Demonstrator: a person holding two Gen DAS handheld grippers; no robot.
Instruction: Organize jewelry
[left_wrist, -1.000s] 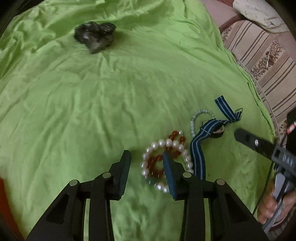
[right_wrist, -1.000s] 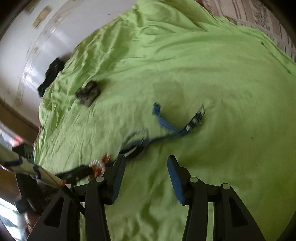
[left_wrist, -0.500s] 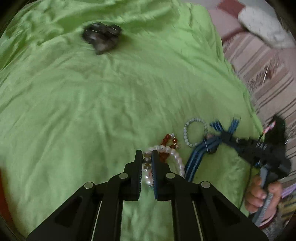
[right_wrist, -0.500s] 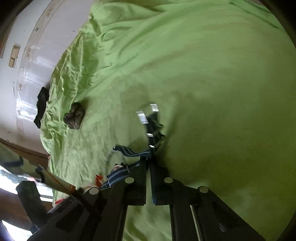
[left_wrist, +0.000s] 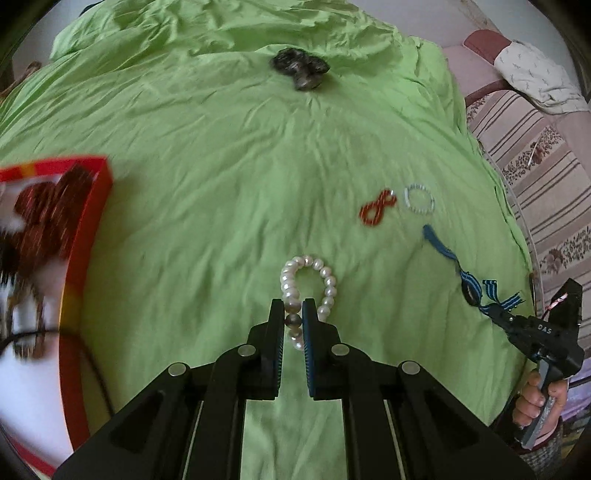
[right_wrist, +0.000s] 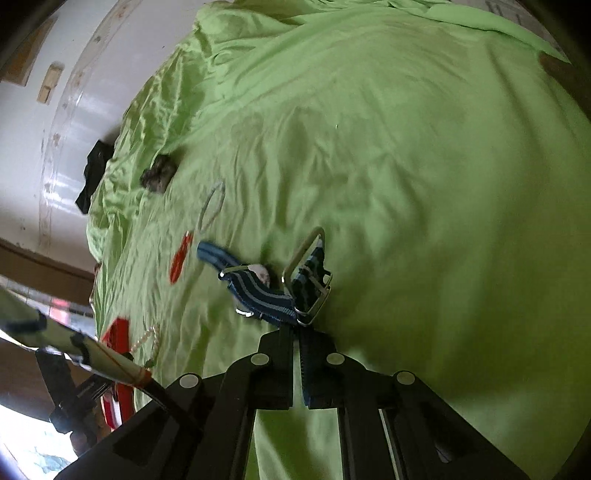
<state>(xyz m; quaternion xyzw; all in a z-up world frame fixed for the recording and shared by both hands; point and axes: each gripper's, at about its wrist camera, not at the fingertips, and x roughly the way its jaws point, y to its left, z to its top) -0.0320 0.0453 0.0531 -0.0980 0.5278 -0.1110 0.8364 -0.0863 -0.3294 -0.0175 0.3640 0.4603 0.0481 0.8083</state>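
My left gripper (left_wrist: 293, 314) is shut on a white pearl bracelet (left_wrist: 314, 277) and holds it over the green sheet (left_wrist: 221, 184). My right gripper (right_wrist: 295, 334) is shut on a blue striped watch strap (right_wrist: 266, 295) with metal buckles; it also shows in the left wrist view (left_wrist: 469, 284), at the right gripper (left_wrist: 495, 314). A red bead bracelet (left_wrist: 377, 212) and a pale bead bracelet (left_wrist: 419, 199) lie on the sheet further off. A red box (left_wrist: 85, 258) is at the left.
A dark crumpled object (left_wrist: 300, 68) lies far back on the sheet. A striped sofa (left_wrist: 535, 166) with a white cloth (left_wrist: 532, 74) borders the right side. A white wall (right_wrist: 66, 110) and a black item (right_wrist: 94, 173) are beyond the sheet's far edge.
Both grippers, open a second ago, have shut, the left on the pearl bracelet, the right on the strap. The pearl bracelet has moved away from the red beads. The red box has come into view.
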